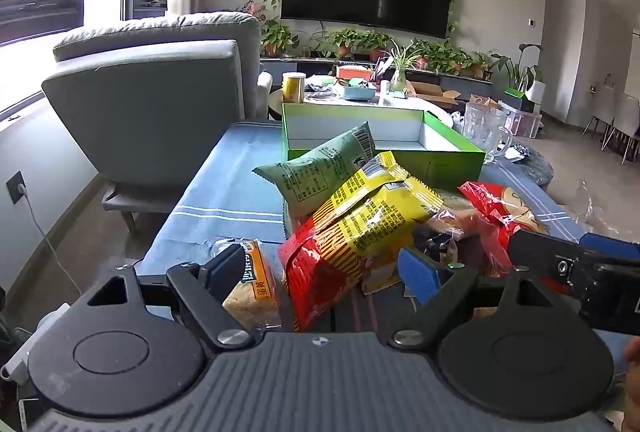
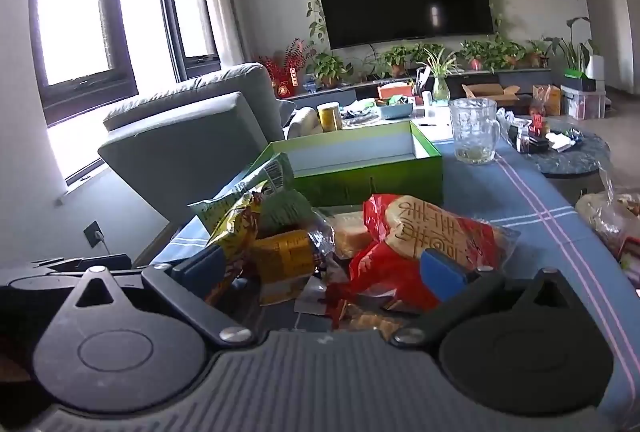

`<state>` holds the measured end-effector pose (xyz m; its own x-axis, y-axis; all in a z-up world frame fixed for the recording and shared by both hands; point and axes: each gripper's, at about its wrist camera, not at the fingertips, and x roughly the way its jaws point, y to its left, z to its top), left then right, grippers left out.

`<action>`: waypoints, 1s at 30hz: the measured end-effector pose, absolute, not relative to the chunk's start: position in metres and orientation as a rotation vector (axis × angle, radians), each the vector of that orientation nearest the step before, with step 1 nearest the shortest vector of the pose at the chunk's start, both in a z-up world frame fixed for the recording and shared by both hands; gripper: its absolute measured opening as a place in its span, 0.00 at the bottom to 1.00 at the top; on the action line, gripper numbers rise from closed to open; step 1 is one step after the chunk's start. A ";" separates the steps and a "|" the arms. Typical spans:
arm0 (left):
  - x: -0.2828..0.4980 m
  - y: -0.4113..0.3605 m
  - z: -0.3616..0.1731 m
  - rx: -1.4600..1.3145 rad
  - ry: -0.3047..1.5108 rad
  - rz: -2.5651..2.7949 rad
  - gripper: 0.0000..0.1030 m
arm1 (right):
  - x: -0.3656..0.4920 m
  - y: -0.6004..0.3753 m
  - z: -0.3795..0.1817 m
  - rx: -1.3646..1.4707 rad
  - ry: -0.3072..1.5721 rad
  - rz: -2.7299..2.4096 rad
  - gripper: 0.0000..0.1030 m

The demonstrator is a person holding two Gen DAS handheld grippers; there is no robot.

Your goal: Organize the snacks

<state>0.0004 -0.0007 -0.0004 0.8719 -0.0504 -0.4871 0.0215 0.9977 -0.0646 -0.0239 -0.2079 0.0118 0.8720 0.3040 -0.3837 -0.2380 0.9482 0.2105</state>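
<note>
- Green box [image 1: 440, 159] looks empty; nothing sorted yet.
- Snack pile [image 1: 360, 216] lies on bench [image 1: 224, 207] before it.
- Left gripper [image 1: 320, 272] and right gripper [image 2: 320, 270] both wide open, holding nothing.

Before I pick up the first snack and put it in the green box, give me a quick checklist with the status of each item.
1. Left claw open: ok.
2. Right claw open: ok.
3. Green box open on top, inside looks empty: ok.
4. Snack between the left claw's pads: the red and yellow packet lies there, ungripped: ok.
5. Packets separated: not ok, the green packet and the red bread bag are piled with the others.
6. Glass mug clear of the box: ok.
</note>
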 end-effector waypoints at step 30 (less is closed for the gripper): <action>-0.001 -0.001 -0.005 -0.054 0.522 -0.034 0.80 | -0.021 -0.213 0.004 0.193 0.466 0.245 0.78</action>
